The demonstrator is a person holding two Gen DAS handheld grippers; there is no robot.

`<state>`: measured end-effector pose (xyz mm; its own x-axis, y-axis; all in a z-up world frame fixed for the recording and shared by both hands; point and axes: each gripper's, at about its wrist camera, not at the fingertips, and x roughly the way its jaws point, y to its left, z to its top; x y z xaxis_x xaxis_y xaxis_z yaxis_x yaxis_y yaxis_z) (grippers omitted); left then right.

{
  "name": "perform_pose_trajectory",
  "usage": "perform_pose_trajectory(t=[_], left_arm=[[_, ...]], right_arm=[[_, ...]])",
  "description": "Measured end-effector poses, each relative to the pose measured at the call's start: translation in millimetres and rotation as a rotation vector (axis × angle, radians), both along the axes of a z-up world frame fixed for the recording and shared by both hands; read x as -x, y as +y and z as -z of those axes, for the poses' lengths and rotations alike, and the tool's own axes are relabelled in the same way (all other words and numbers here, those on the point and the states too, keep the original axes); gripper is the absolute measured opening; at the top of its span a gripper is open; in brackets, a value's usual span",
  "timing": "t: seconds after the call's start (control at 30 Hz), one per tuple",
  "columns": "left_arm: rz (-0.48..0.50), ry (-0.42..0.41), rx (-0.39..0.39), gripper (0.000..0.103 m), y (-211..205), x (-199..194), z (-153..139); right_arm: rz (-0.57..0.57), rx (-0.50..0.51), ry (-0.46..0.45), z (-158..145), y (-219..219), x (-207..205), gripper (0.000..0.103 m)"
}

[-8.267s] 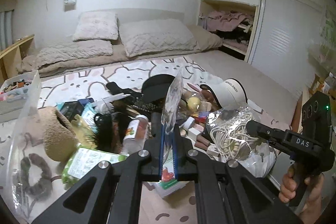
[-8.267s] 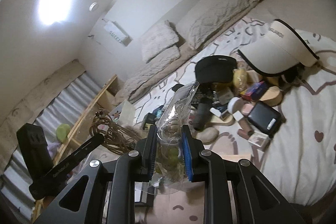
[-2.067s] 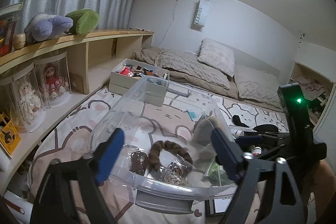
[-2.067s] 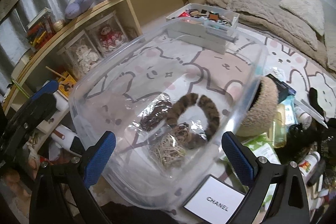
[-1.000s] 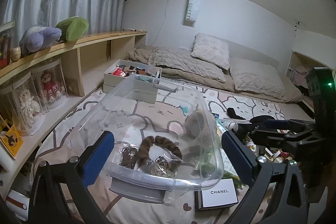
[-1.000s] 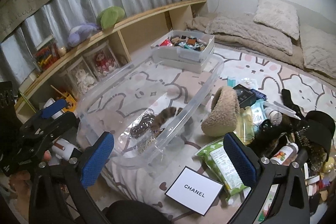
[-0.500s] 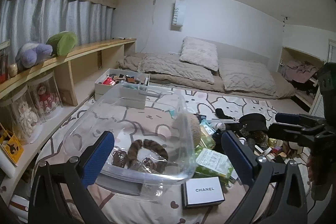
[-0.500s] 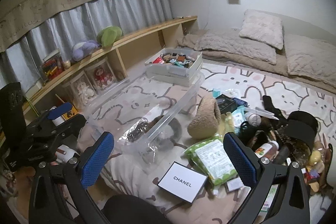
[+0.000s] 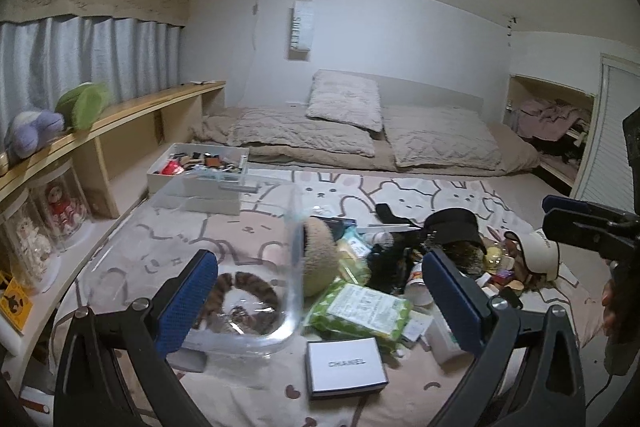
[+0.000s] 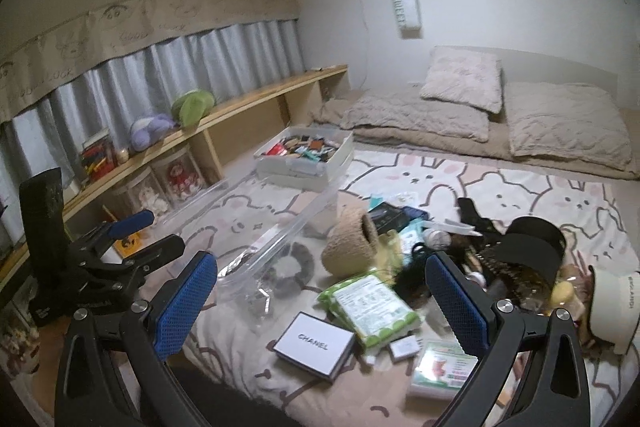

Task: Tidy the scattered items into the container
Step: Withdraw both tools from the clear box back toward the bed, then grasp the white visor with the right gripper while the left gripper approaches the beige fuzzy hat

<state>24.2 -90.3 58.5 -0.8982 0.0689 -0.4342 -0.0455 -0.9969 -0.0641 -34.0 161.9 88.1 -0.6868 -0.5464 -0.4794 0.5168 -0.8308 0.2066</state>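
At my ten o'clock a wooden shelf carries plush toys; pillows lie at twelve.

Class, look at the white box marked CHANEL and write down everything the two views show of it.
The CHANEL box is a flat rectangular box, seemingly card, with a white top face bordered by a thin black edge and the brand name printed in black across the middle. It lies flat and closed on the bunny-print bedspread near the front edge, just right of the clear plastic container. The green wipes packet lies close beside its far corner; whether they touch is unclear. Neither gripper holds it.
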Motion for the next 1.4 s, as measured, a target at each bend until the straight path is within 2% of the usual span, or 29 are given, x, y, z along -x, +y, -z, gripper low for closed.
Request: perform_pose_trajectory(t=[0.3, 0.6, 0.9, 1.07, 1.23, 1.33, 1.4], left_arm=[[0.057, 0.002, -0.024, 0.103, 32, 3, -14], [0.057, 0.032, -0.051, 0.103, 46, 0, -25], [0.026, -0.003, -0.068, 0.103, 41, 7, -2], [0.036, -0.015, -0.095, 0.103, 39, 22, 9], [0.043, -0.02, -0.057, 0.103, 48, 49, 19], [0.035, -0.012, -0.025, 0.103, 54, 65, 28], [0.031, -0.016, -0.018, 0.103, 57, 76, 37]], right_arm=[[0.094, 0.053, -0.007, 0, 54, -1, 0.103], [0.201, 0.076, 0.005, 6, 104, -15, 0.103], [0.307, 0.098, -0.008, 17, 153, -16, 0.103], [0.36, 0.113, -0.021, 25, 177, -1, 0.103], [0.404, 0.152, -0.039, 46, 197, 25, 0.103], [0.454, 0.195, -0.096, 60, 209, 44, 0.103], [0.496, 0.258, -0.158, 74, 220, 57, 0.103]])
